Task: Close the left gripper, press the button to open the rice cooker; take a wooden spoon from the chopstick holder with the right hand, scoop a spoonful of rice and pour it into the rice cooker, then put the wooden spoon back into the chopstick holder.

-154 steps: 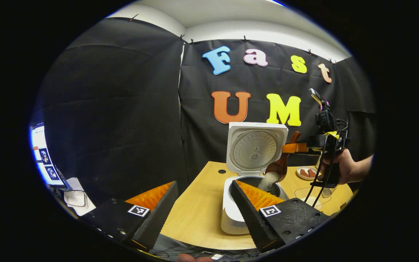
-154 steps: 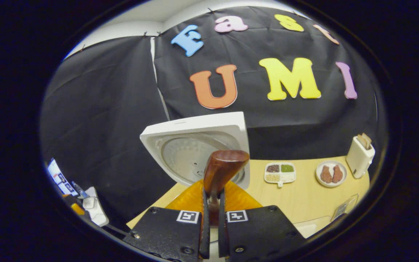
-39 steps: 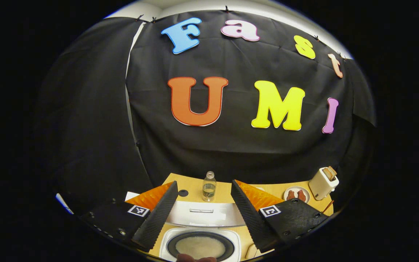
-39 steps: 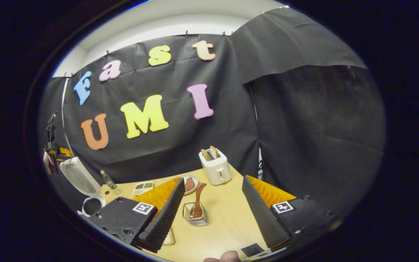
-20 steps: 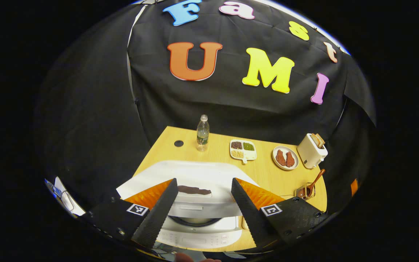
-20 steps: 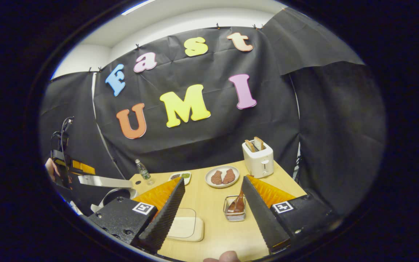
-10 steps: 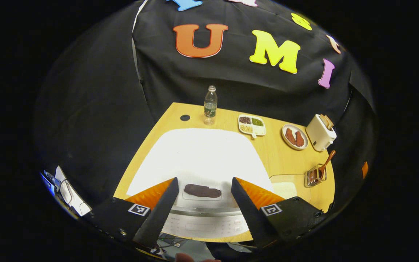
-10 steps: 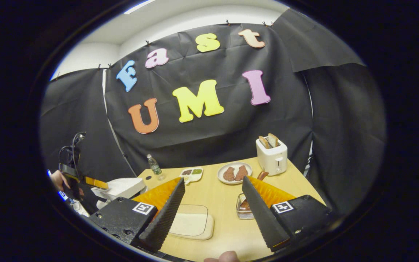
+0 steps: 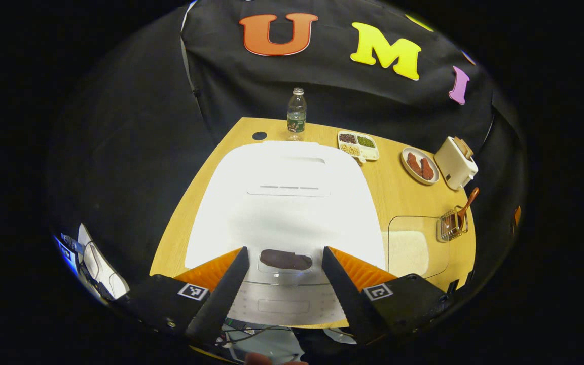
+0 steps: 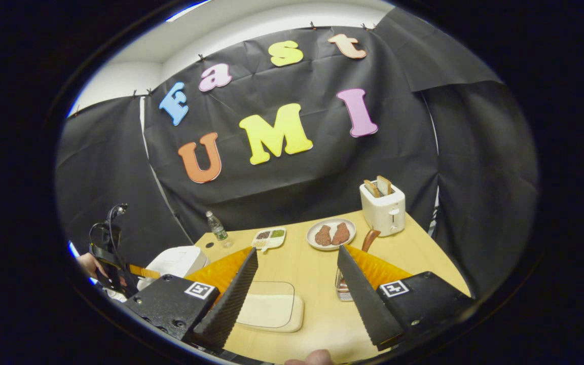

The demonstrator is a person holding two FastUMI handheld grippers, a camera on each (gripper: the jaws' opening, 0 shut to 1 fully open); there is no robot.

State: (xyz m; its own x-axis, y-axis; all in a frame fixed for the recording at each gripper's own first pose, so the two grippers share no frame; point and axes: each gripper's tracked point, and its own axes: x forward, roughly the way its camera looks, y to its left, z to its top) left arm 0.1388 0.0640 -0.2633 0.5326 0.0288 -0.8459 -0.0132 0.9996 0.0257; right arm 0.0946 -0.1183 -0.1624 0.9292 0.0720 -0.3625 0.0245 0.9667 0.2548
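Left gripper spread wide, grasping nothing, poised over the shut rice cooker; lid possibly unlatched, could spring up. Right gripper likewise released and empty. Wooden spoon back in the chopstick holder, beside the rice tray. Farther: water bottle, toaster. Nothing obstructing.

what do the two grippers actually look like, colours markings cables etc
Both match: the left gripper and the right gripper each have two black wedge-shaped fingers with ridged inner faces, ribbed orange outer sides, and black bolted bases bearing a small square black-and-white marker. Seen from the right gripper view, the left gripper carries black cables looping above its body.
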